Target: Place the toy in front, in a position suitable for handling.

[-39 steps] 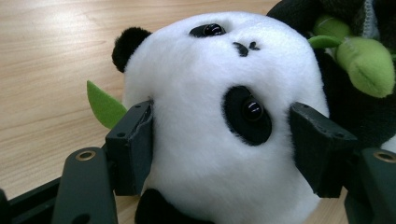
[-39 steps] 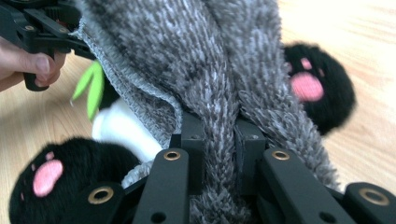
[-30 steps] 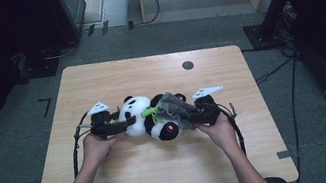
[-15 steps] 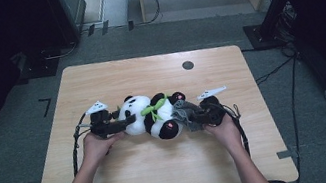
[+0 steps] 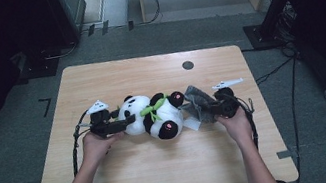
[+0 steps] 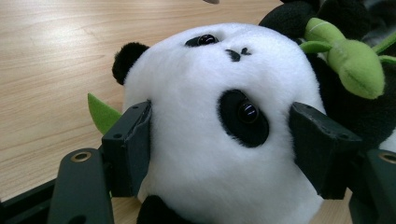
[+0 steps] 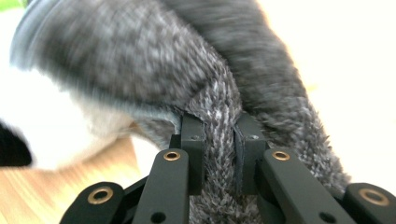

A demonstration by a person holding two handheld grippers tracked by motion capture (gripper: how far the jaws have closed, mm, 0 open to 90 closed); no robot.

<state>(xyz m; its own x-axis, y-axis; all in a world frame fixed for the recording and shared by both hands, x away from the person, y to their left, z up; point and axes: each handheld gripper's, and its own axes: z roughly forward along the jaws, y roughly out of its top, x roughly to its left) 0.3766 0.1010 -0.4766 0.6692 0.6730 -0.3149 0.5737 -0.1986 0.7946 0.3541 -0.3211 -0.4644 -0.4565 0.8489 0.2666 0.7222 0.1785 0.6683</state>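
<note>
Gripping panda (image 6: pixel 219 140) head w/ left tool (image 6: pixel 219 154); right tool (image 7: pixel 219 154) clamped on grey cloth (image 7: pixel 215 116).

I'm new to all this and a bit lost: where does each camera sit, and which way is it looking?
High view: above the table, looking down; both forearms, left gripper, right gripper.
Left gripper view: on that gripper, along its jaws clamping the panda by its head.
Right gripper view: on that gripper, along jaws pinching a grey cloth.
Shared: the panda and cloth also show from above.
</note>
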